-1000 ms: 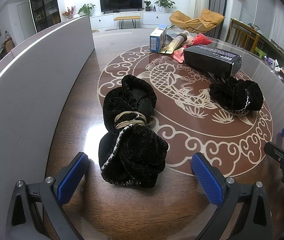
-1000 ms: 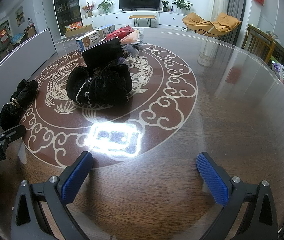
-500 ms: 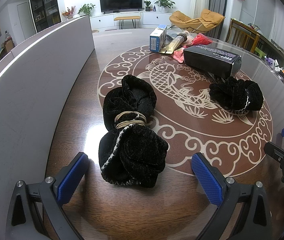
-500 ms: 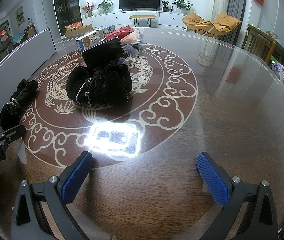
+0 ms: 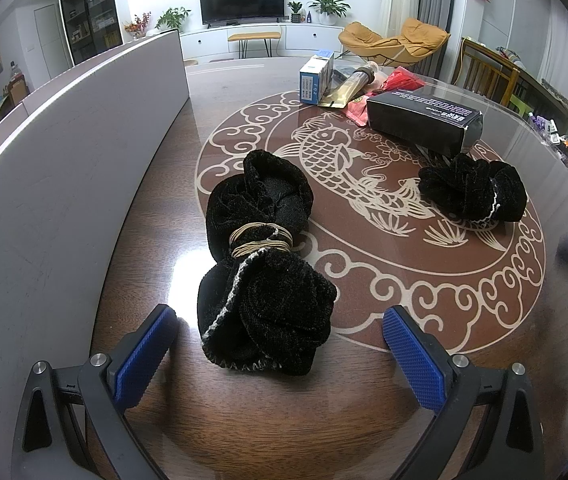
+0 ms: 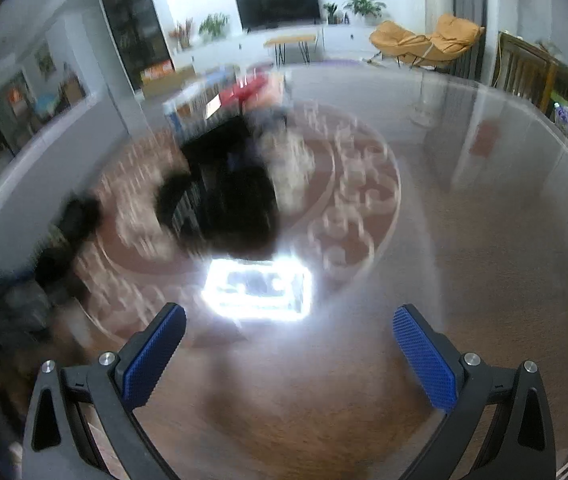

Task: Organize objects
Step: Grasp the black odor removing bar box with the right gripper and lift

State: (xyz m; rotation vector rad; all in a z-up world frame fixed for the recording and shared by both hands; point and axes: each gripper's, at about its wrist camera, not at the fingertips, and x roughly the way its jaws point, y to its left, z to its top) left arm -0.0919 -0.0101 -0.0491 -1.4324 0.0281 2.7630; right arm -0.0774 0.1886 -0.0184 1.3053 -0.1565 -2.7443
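Where the left wrist view was sharp, found left claw (image 5: pixel 279 344) spread wide and empty, blue pads (image 5: pixel 145 352) either side of the near end of a black velvet bundle (image 5: pixel 261 264), not touching it. Bundle lay on the glossy tabletop (image 5: pixel 243 420), bound at its middle with pale cord (image 5: pixel 259 240), close beside a grey partition board (image 5: pixel 43 184) at left. Noted a second black velvet bundle (image 5: pixel 472 196) well apart at right, just in front of a black box (image 5: pixel 424 122). Behind that, saw a blue-and-white carton (image 5: pixel 316 80), a gold tube (image 5: pixel 350 88) and red packaging (image 5: pixel 398 80), the last partly hidden by the box. Print on the box too small to read. At the far right edge, a dark blue-black smear, unidentifiable.

Right wrist view badly blurred by motion. Right claw (image 6: pixel 290 354) itself sharp: released, wide apart, nothing between the pads (image 6: pixel 153 354). Beyond it, made out only a dark mass (image 6: pixel 235 200) on the patterned tabletop (image 6: pixel 484 280), bundle and box not separable, and another dark shape (image 6: pixel 79 212) at left. Glare patch (image 6: pixel 257 290) on the surface washed out detail in front of the claw. Lower left corner dark and indistinct.
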